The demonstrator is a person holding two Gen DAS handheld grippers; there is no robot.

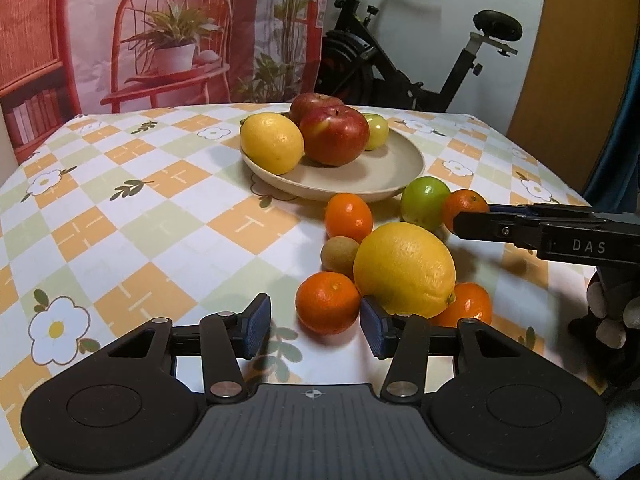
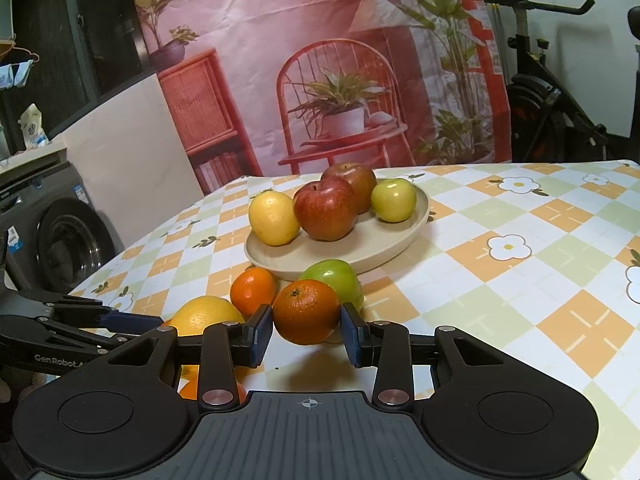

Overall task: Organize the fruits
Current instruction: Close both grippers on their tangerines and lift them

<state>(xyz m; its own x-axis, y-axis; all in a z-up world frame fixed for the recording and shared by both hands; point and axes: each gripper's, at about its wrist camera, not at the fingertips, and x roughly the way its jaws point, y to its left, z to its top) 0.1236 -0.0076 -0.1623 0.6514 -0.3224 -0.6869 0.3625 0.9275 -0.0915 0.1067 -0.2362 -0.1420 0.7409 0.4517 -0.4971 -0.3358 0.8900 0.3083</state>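
A beige plate (image 1: 400, 164) (image 2: 416, 224) holds a lemon (image 1: 272, 142), two red apples (image 1: 334, 134) and a small yellow-green apple (image 1: 377, 130). In front of it on the table lie a big lemon (image 1: 404, 270), several tangerines (image 1: 328, 306), a green apple (image 1: 424, 202) and a small brown fruit (image 1: 340, 256). My left gripper (image 1: 316, 326) is open, low over the table, just short of the nearest tangerine. My right gripper (image 2: 307, 330) is shut on a tangerine (image 2: 306, 310) held just above the table; it also shows in the left wrist view (image 1: 464, 204).
The table has a checked flower-print cloth (image 1: 140, 220). A printed backdrop hangs behind it. An exercise bike (image 1: 400, 56) stands past the far right corner. A washing machine (image 2: 60, 240) stands to the left in the right wrist view.
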